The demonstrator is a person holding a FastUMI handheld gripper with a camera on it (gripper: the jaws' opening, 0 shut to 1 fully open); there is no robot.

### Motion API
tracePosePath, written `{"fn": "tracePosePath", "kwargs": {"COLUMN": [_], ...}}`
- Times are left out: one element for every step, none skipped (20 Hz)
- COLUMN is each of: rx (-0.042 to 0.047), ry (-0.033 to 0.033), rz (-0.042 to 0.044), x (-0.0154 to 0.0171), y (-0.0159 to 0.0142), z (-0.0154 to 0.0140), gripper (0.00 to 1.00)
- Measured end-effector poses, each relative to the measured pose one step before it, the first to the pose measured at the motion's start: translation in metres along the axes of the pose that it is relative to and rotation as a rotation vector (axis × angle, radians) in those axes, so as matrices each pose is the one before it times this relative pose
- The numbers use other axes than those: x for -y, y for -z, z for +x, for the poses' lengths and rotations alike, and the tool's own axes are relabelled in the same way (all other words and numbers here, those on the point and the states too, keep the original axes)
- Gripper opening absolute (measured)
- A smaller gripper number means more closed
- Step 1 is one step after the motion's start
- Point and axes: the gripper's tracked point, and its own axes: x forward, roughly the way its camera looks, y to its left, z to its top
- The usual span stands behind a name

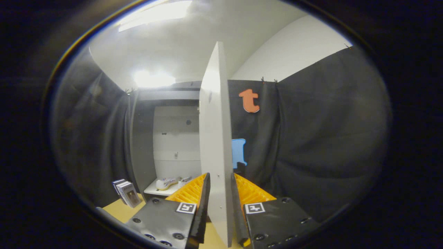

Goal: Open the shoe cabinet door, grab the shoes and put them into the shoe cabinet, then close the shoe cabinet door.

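Books: upright, leaning, on wood floor, well left of fingers, beside cabinet's dark side wall. Floor light wood, runs under fingers.

Cabinet: beyond fingers, ahead-left. Open, dark frame, pale back panel w/ a few small holes/fittings. Bright glare on its top.

Shoes: pale, w/ small coloured marks, lying on cabinet's white bottom shelf, beyond & just left of left finger. A 2nd shoe sits just behind/right of 1st, partly hidden by left finger; can't tell more.

Door: white, seen edge-on, upright, swung out toward camera. Its free edge sits between the two fingers, runs up well above them. Small dots (screw holes?) low on edge.

Gripper: fingers either side of door, one per face, gap narrow, both look pressed against panel – clamped on door edge. Square marker tag on each finger body.

Right of fingers: black cloth wall, draped, folds visible; white wall above it.
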Motion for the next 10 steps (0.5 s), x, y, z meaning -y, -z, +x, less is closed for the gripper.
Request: {"fn": "tracePosePath", "kwargs": {"rx": [0.00166, -0.00275, -0.00455, -0.00535, -0.00512, -0.0067, -0.00779, -0.0085, -0.00955, -0.01095], "ry": [0.01007, 0.00882, 0.00659, 0.00472, 0.0021, 0.00059, -0.00194, -0.00599, -0.00788, -0.00907], "rz": [0.00128, 0.00295, 0.00184, 0.00356, 0.00386, 0.00467, 0.00348, 0.00446, 0.00318, 0.00232], "x": [0.00922, 0.00832, 0.00692, 0.0081, 0.00546, 0.00458, 0.00335, 0.0025, 0.00089, 0.00045], "y": [-0.00226, 0.0004, 0.00075, 0.0007, 0.00127, 0.00256, 0.0039, 0.00301, 0.00205, 0.00323], "z": [-0.00115, 0.00186, 0.00015, 0.00136, 0.00215, 0.00446, 0.00418, 0.00708, 0.00437, 0.00415], "gripper": [0.36, 0.36, 0.36, 0.35, 0.36, 0.36, 0.36, 0.35, 0.36, 0.35]}}
